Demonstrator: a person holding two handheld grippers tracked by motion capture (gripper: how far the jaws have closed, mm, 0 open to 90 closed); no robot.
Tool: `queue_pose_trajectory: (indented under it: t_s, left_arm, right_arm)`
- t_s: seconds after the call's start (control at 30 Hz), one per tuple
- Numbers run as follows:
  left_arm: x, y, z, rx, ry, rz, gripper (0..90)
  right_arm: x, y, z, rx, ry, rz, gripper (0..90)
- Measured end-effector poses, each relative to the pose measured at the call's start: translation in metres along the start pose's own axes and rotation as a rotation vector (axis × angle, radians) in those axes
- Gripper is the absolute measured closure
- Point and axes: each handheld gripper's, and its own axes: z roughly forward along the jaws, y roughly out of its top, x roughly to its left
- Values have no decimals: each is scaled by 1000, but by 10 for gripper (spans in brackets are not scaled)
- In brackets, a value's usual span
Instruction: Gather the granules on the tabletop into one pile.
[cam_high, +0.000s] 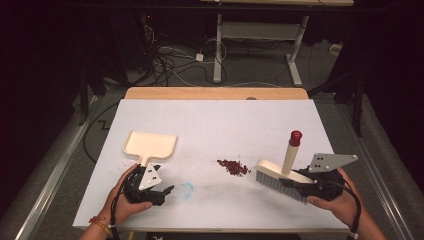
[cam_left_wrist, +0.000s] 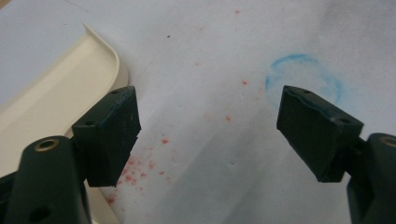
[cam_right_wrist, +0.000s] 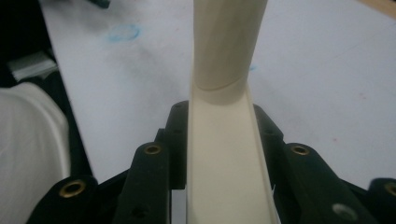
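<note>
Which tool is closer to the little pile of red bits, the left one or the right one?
Right. The right tool holds the brush, whose bristles sit just beside the red bits. The left tool stands open by the dustpan, farther from the pile.

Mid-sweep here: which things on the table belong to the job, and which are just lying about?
In the job:
- brush, clamped in the right tongs
- red crumbs
- cream dustpan, beside the open left tongs

Lying about:
- blue ring mark on the table sheet
- cables on the floor
</note>
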Motion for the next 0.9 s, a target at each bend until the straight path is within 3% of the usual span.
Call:
queue_pose_trajectory:
  t_s: [0.17, 0.3, 0.5, 0.73, 0.83, 0.9]
  left_arm:
    - [0, 1, 0, 1, 1, 6, 207]
    - [-1, 1, 2, 11, -13, -1, 207]
    - [-2, 1, 5, 27, -25, 4, 206]
    - [-2, 0, 5, 35, -24, 4, 206]
    - [-3, 0, 5, 37, -24, 5, 206]
    - [-3, 0, 6, 40, -26, 6, 206]
  right_arm:
    - [-1, -9, 2, 76, 102, 10, 671]
    - [-17, -15, 13, 106, 145, 63, 670]
    - [-58, -20, 30, 136, 121, 152, 631]
    - [-91, -24, 46, 220, 110, 198, 526]
    - [-103, -25, 48, 247, 32, 227, 444]
    - [-108, -25, 52, 264, -21, 223, 478]
